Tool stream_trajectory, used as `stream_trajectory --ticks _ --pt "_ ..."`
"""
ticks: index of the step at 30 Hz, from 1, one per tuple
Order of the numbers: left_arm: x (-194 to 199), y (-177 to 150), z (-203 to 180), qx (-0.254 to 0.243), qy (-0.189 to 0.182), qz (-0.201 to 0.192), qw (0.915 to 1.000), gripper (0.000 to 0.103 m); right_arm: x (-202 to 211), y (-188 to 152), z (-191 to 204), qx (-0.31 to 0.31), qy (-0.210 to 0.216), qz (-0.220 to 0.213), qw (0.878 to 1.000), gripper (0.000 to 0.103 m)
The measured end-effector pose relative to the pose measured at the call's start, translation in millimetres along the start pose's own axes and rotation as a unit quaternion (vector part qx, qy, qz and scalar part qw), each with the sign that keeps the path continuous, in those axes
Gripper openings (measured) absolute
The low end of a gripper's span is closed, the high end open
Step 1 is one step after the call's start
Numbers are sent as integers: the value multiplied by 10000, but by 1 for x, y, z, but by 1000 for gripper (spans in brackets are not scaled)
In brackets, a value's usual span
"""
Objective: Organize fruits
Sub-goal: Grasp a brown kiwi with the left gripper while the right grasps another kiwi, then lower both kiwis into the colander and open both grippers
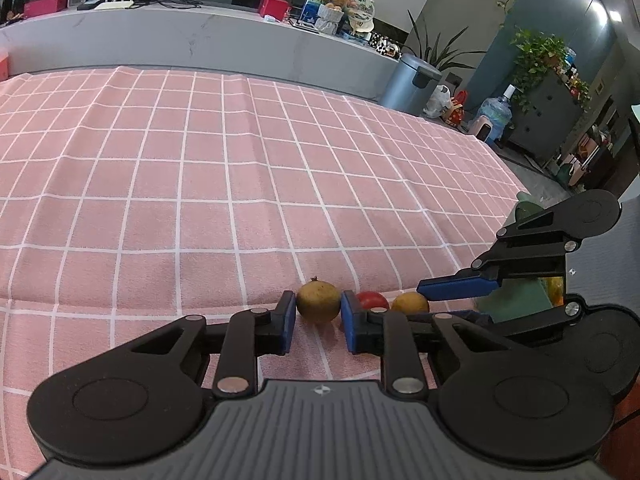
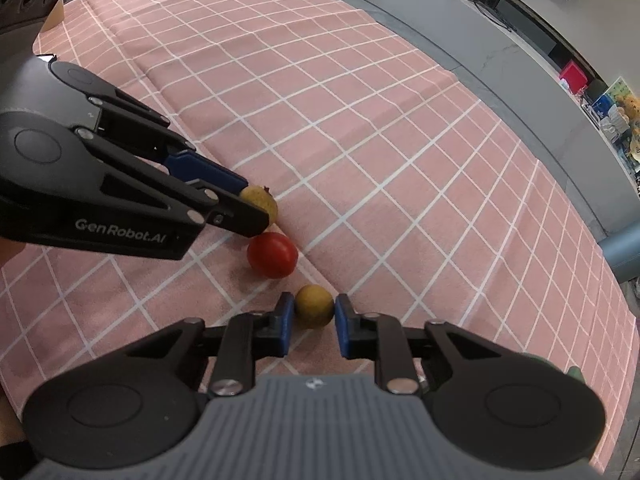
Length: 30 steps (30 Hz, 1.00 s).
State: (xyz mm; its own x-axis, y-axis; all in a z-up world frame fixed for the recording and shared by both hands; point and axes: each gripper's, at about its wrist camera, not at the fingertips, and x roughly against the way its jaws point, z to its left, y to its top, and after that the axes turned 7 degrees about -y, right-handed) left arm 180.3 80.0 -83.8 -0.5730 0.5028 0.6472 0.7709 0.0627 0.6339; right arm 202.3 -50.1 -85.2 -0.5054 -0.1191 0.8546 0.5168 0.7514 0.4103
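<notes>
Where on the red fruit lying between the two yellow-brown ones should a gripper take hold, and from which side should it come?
Probably from above, with the fingers closing across the red fruit's widest middle, along the line crosswise to the row. It is round and smooth, so a grip off the middle could slip. The yellow-brown fruits flank it closely, each already between the left gripper's or right gripper's fingers.

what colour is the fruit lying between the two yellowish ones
Red: the round fruit shows best in the right wrist view.
</notes>
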Motion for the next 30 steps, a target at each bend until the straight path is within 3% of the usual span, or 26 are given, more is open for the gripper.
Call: stream_trajectory --ticks 9,15,23,30 --pt "20 -2 -10 -13 127 -241 9996 26 27 -1 2 -198 -139 -396 9989 17" --pt "39 2 -26 -135 166 -408 9989 26 57 -8 0 -642 -224 -785 9946 17" --pt "60 6 -58 -203 -40 -634 9978 26 100 -34 -6 -1379 -398 -1319 9808 17" --pt "60 3 -97 -391 -379 -664 9963 26 129 -78 -22 -2142 -624 -1558 9623 17"
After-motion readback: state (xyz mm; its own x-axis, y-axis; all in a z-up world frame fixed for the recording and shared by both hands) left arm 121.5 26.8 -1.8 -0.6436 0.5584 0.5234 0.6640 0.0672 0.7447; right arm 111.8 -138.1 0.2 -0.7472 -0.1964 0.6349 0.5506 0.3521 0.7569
